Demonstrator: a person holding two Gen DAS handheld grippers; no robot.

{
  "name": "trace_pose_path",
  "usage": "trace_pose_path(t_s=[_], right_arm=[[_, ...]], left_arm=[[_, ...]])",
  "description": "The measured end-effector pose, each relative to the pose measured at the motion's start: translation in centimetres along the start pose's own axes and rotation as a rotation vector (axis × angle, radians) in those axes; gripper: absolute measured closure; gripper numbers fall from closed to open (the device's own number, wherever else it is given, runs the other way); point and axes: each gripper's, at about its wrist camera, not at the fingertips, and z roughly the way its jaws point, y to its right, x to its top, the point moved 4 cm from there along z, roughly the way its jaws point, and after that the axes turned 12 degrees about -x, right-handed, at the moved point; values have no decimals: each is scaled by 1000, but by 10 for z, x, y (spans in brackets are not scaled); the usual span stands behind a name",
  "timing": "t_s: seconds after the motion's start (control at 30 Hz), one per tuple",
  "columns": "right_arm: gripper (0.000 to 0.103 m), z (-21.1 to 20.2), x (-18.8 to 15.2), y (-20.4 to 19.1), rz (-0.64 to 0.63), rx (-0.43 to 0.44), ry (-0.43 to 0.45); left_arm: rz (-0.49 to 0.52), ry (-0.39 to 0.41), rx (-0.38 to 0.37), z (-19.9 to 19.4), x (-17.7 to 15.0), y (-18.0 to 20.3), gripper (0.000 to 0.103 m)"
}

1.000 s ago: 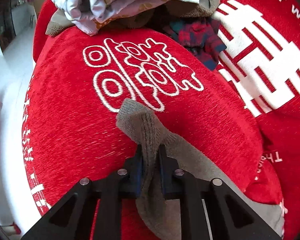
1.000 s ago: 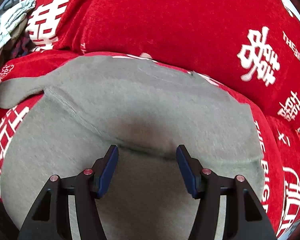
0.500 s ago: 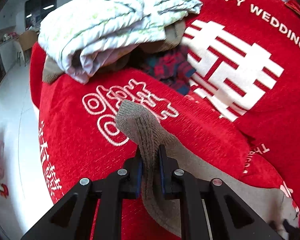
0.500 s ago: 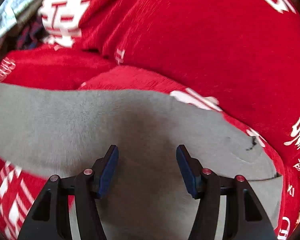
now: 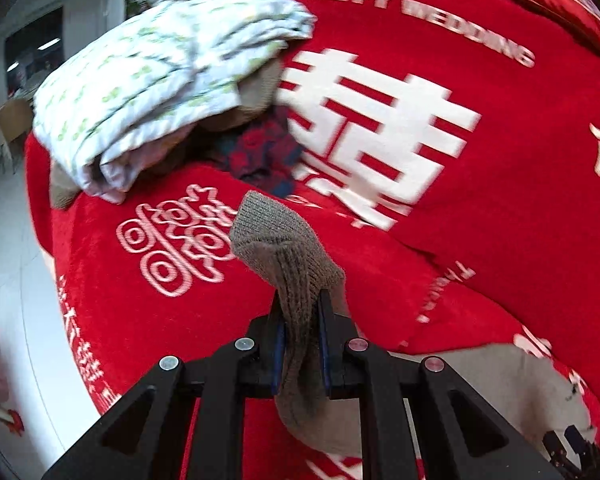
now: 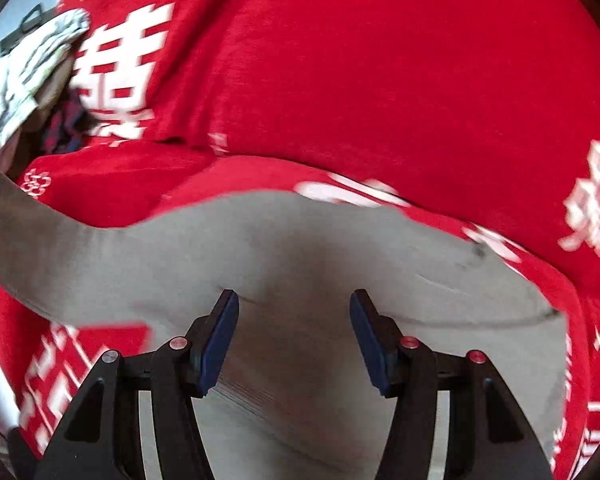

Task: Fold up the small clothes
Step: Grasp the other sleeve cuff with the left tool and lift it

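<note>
**Red wedding-print sofa cover, floor to the left**

Red cover (image 5: 480,208) with white double-happiness characters (image 5: 372,132) and blurred "HAPPY WEDDING" lettering (image 5: 420,20) drapes seat and backrest. White tiled floor (image 5: 4,264) at left. Dim room behind, details too blurred.

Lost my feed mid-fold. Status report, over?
Left gripper shut on grey garment's cuff. Right gripper closing, pads clear of grey garment. Clothes pile off to the side, no obstruction.
</note>
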Motion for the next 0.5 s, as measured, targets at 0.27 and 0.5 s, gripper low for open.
trace_pose_path(t_s=[0.27,0.5], right_arm=[[42,-3,-45,80,80,-54,-36],[42,-10,-61,125,113,-81,-22]], left_arm=[[127,-51,-80,-11,-18,101,88],[223,-104,-126,-12,-53,191,88]])
